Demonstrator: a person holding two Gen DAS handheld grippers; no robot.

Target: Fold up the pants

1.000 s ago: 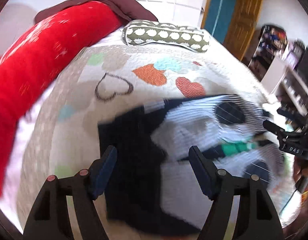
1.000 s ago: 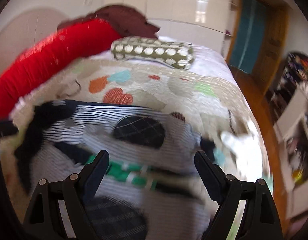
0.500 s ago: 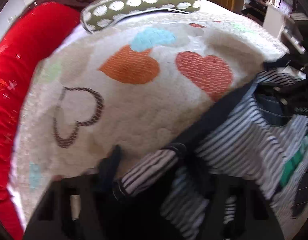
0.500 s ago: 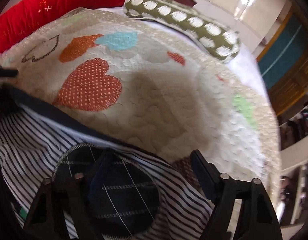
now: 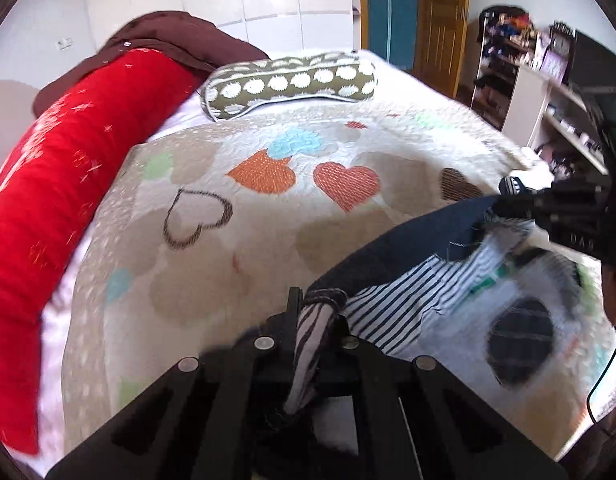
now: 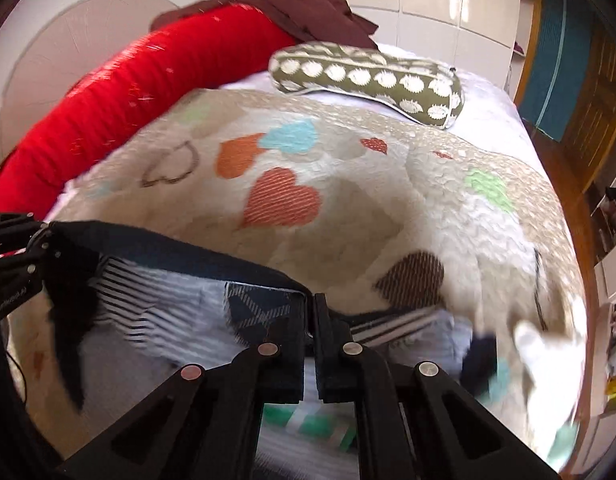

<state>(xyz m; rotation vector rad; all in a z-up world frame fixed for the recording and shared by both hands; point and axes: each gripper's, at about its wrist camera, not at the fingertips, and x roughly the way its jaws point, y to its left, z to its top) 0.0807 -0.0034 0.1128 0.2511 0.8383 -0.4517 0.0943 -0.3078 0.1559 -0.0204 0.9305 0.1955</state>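
Both tools are gripping the pants [image 5: 408,304] along one dark edge, w/ the cloth being held up just above the bed [image 5: 247,240]. The left tool [image 5: 318,312] is pinching a bunched, striped bit of fabric, jaws closed down narrow on it. The right tool [image 6: 311,312] is likewise closed tight on the dark band, w/ a checked patch just beside its fingers [image 6: 328,332]. In each view the other tool is showing at the far end of that same band, so the edge is hanging stretched between the two.

Progress, as a judgement: early. The grasp is made and the edge is lifted, but no finished fold is showing; most of the pants are lying loose under the tools on the heart quilt [image 6: 348,220]. Left to do: carrying the held edge over, laying it down flat, smoothing, prob. a second fold.

Hard to make out: lower pants area is motion-blurred in both views, so legs vs. waist can't be told for sure. Near end of the garment is hiding behind the tool bodies. Whether one layer or two is pinched, can't tell. A small pale thing at the quilt's right edge in the right view is too smeared to ID. The red bolster [image 5: 67,184] and spotted pillow [image 5: 291,84] are lying well apart from the pants.
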